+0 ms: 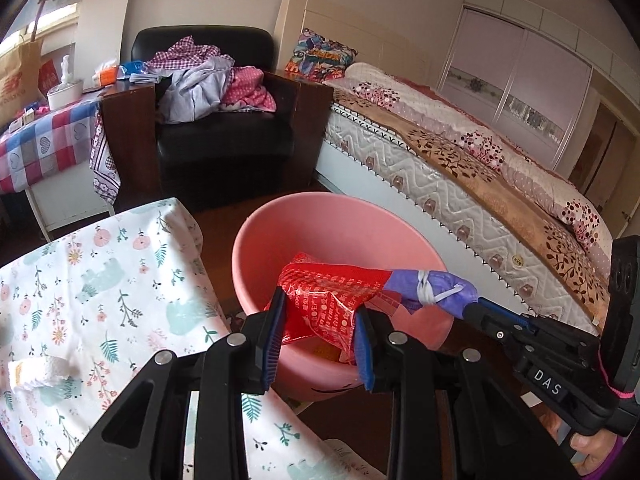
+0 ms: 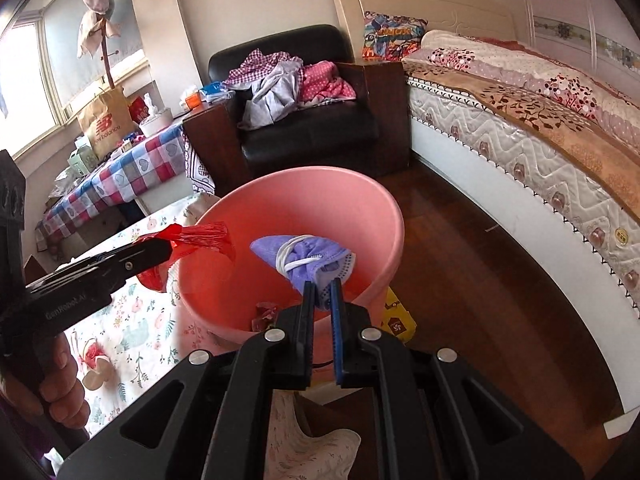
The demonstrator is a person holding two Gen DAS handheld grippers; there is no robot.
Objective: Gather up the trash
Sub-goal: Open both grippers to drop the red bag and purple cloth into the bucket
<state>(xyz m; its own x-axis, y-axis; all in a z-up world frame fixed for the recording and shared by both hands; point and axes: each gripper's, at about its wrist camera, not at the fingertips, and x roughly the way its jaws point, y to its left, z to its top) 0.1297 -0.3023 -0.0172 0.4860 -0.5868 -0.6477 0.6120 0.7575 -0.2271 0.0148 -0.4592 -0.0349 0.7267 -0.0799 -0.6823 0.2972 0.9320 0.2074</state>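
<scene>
A pink bin (image 1: 280,216) stands on the floor between a cloth-covered table and the bed. My left gripper (image 1: 320,304) is shut on a crumpled red wrapper (image 1: 332,284), held over the bin's near rim. My right gripper (image 2: 322,286) is shut on a rolled purple face mask (image 2: 296,256) tied with its white strap, hanging over the bin (image 2: 320,192). In the right wrist view the red wrapper (image 2: 204,236) sticks out of the left gripper (image 2: 168,246) at the bin's left edge. In the left wrist view the mask (image 1: 432,284) comes in from the right. A small red scrap (image 2: 264,314) lies inside the bin.
The floral-cloth table (image 1: 100,280) at left carries a crumpled tissue (image 1: 44,372). Behind the bin are a black armchair (image 1: 224,112) piled with clothes and a checked table (image 1: 44,144). The bed (image 1: 460,184) runs along the right. A yellow box (image 2: 394,316) lies beside the bin.
</scene>
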